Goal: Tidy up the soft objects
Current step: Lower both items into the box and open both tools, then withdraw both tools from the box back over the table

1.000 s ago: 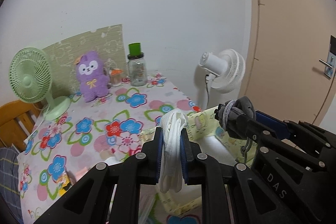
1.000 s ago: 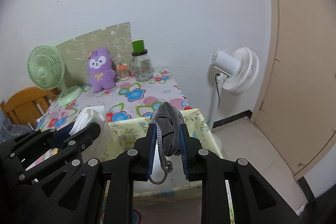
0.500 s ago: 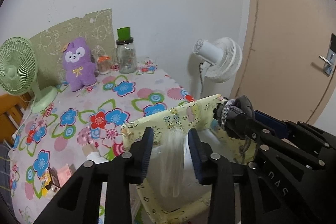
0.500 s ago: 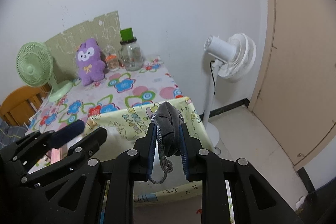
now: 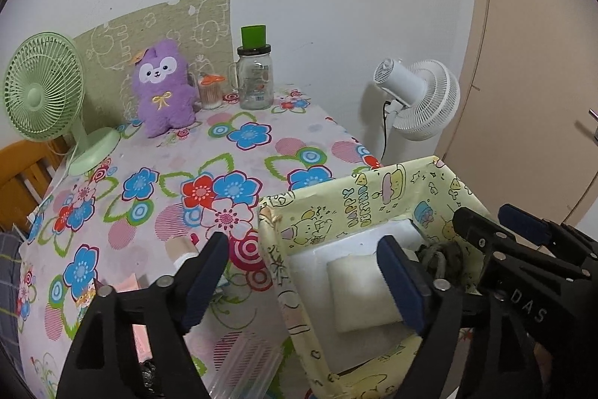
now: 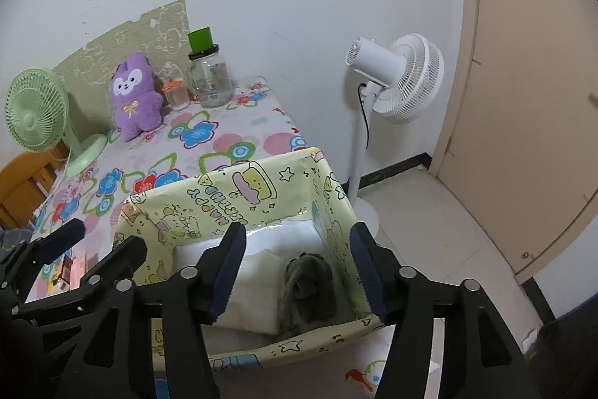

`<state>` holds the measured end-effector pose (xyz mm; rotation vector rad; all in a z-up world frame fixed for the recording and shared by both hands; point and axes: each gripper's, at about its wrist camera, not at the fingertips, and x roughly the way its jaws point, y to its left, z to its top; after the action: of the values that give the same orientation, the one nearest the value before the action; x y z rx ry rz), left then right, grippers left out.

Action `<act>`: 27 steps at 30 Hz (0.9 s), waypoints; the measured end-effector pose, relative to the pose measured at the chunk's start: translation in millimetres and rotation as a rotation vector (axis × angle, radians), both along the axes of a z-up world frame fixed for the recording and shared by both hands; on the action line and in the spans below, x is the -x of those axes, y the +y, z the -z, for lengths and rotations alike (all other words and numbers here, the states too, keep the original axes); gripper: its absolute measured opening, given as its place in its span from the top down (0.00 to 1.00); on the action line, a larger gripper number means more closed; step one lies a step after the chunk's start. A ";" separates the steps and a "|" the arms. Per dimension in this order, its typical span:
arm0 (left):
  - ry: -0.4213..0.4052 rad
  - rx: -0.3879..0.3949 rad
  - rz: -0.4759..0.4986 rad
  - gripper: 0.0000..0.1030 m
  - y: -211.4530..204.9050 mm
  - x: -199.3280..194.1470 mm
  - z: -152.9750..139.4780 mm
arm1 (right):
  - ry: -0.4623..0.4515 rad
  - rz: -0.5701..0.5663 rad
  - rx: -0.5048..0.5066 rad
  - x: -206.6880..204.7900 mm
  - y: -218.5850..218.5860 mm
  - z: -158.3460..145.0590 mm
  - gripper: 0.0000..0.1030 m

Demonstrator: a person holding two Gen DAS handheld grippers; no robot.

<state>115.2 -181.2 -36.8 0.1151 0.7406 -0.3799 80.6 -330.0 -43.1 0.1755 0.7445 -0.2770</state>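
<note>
Folded white cloth (image 5: pixel 364 290) lying flat on the bottom of the yellow cartoon-print box (image 5: pixel 351 200), at 6 o'clock in the left wrist view. Grey knitted piece (image 6: pixel 308 281), perhaps a sock, bunched just beside it toward 3 o'clock, apparently touching. Left gripper (image 5: pixel 302 272) released, jaws just opened wide, straddling the box's near wall, nothing pinched. Right gripper (image 6: pixel 295 262) likewise let go, jaws just parted above the grey piece, pads clear of it. Box standing at the edge of the flowered tablecloth (image 5: pixel 157 174). Purple plush toy (image 5: pixel 162 86) at 11 o'clock, green desk fan (image 5: pixel 41 88) at 9, white floor fan (image 6: pixel 396 75) at 2.
</note>
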 end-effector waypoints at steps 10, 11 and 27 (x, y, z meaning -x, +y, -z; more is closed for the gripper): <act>-0.009 -0.015 -0.028 0.07 21.1 5.3 -2.5 | -0.006 0.016 0.020 5.4 9.7 -5.0 0.23; -0.011 -0.015 -0.033 0.06 24.3 6.2 -3.0 | -0.009 0.008 0.017 6.0 12.2 -5.8 0.23; -0.052 -0.039 -0.104 0.00 69.6 22.9 -11.8 | -0.047 -0.062 0.029 12.1 57.0 -19.0 0.12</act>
<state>92.3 -111.6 -25.1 0.1227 0.6996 -0.2623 68.6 -273.0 -24.1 0.1303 0.6979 -0.2239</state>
